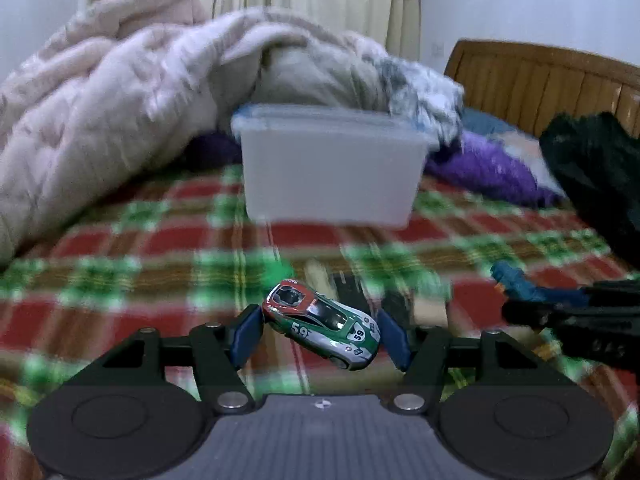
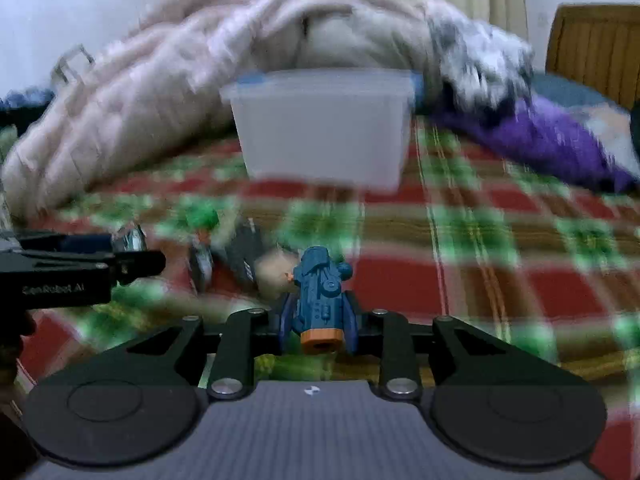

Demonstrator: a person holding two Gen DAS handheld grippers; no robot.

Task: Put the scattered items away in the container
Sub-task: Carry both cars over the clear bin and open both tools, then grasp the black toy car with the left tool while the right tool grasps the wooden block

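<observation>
Gripping a toy car (image 1: 322, 326) crosswise between its pads, the left gripper (image 1: 320, 334) is raised above the plaid bedspread (image 1: 120, 240). The right gripper (image 2: 319, 322) is clamped on a blue toy blaster (image 2: 320, 292), muzzle toward the camera. Both point at the plastic container (image 1: 332, 164) ahead, well apart.

My left jaws are clamped on a green-white-red toy car (image 1: 322, 330), number 59, tilted nose-down. My right jaws pinch a blue toy blaster (image 2: 320, 296), orange muzzle toward me. The frosted tub (image 1: 332, 164) sits upright ahead on the bed.
</observation>
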